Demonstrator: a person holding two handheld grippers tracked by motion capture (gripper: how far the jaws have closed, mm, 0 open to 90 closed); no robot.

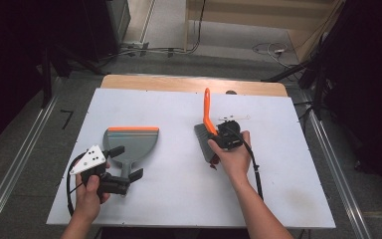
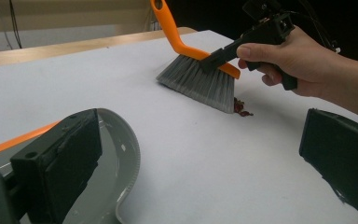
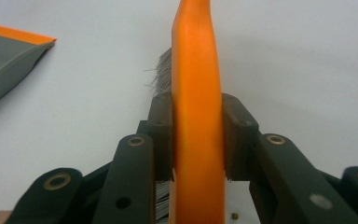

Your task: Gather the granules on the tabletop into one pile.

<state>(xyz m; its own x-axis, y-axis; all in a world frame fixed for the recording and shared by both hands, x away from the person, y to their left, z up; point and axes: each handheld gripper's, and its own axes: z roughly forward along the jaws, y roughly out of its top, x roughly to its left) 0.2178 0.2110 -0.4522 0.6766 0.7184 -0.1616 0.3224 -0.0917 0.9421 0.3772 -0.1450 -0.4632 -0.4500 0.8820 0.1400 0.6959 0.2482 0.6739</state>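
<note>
1. The white table [image 1: 179, 194] is a flat matte sheet over a wooden top, whose far edge shows as a bare strip; its near edge is cut off by the person's forearms in the high view.
2. The grey dustpan [image 1: 132, 142], smooth plastic with an orange lip at its far edge, lies left of centre. In the left gripper view only its curved rim [image 2: 126, 163] shows, the rest hidden behind a jaw.
3. The hand brush [image 1: 207, 127] stands right of centre, orange handle pointing far, grey bristles on the table. The right gripper view shows mostly its orange back [image 3: 198, 116], bristles barely peeking out.
4. The left gripper [image 1: 129, 164] straddles the dustpan's handle, jaws spread apart, not touching it.
5. The right gripper [image 3: 198, 140] is clamped on the brush's orange back.
6. Small dark red crumbs [image 2: 242, 108] lie at the bristles' near corner; what they are is hard to make out.
</note>
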